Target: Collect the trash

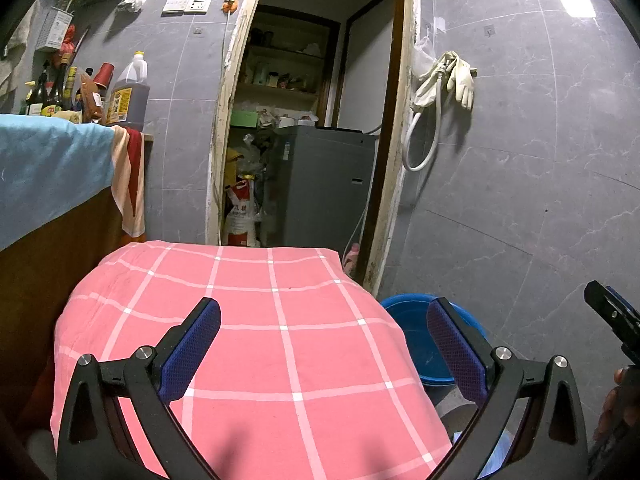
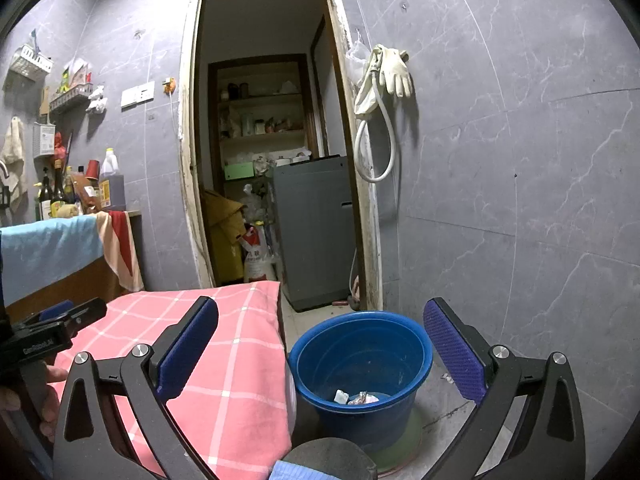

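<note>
Right wrist view: the blue bucket point(image 2: 360, 364) stands on the floor just beside the table with the pink checked cloth point(image 2: 224, 360).
Trash: a few small crumpled scraps point(image 2: 356, 398) lie at the bottom of the bucket. They look like paper or wrappers, but they are too small to be sure.
Right gripper point(image 2: 320, 356): its two blue pads are spread wide apart, and nothing is between them. It hangs above the bucket and the edge of the cloth.
Left gripper point(image 1: 324, 352): it is wide open too, with nothing in it. It hangs over the pink checked cloth point(image 1: 280, 340), and the bucket point(image 1: 416, 336) peeks out on its right side.
Table top: I see only bare cloth, with no trash lying on it.
Floor: a small light bit point(image 2: 447, 378) lies near the bucket. It may be trash, but I cannot tell.
Done so far: some trash is already in the bucket, I think.
Left to do: maybe very little. No more trash shows on the table, so the job looks nearly finished, unless more hides outside these pictures.
Background: a doorway, a grey machine point(image 2: 316, 232) and gloves point(image 2: 394, 70) hanging on the wall.
</note>
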Action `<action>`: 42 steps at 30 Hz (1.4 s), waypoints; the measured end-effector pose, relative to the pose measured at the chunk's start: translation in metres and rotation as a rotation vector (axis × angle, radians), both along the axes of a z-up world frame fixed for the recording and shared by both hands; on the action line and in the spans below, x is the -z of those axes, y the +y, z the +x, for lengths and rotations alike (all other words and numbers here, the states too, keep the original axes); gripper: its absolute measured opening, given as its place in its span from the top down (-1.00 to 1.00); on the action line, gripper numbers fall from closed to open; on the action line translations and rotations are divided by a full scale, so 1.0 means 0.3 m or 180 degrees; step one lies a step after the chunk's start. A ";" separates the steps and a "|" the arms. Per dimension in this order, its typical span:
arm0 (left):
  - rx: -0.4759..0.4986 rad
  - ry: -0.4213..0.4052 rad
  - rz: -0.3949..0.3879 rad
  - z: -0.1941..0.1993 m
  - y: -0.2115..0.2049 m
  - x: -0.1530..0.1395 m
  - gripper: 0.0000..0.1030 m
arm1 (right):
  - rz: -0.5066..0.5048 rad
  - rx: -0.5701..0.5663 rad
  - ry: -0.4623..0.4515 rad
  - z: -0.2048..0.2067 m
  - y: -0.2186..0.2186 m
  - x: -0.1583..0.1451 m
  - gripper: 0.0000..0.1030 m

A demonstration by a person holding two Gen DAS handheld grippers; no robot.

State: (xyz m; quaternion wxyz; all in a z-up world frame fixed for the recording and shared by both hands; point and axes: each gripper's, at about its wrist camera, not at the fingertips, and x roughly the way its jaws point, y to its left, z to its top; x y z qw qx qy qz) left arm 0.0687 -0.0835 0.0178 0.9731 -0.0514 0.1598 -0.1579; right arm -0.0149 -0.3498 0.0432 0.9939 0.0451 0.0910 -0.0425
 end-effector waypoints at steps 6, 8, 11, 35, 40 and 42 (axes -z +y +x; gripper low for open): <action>-0.0005 -0.0004 0.0001 -0.001 -0.003 0.000 -0.96 | 0.0002 -0.0001 -0.0002 0.000 -0.001 0.000 -1.00; -0.0002 -0.0001 -0.0002 -0.001 -0.002 0.000 -0.96 | 0.0001 -0.0002 0.0001 0.000 -0.001 0.000 -1.00; -0.0006 -0.0002 0.0001 -0.002 -0.004 0.000 -0.96 | 0.0002 -0.0002 0.0000 0.000 -0.001 -0.001 -1.00; -0.0094 0.0067 -0.0023 0.001 0.020 0.017 -0.96 | 0.0003 0.0001 0.0009 0.002 0.000 -0.002 -1.00; -0.0160 0.0028 0.0040 0.002 0.026 0.026 -0.96 | 0.0000 -0.0002 0.0013 0.001 -0.003 0.001 -1.00; -0.0182 0.0005 0.0081 0.001 0.026 0.026 -0.96 | 0.0002 -0.0006 0.0011 0.002 -0.004 0.000 -1.00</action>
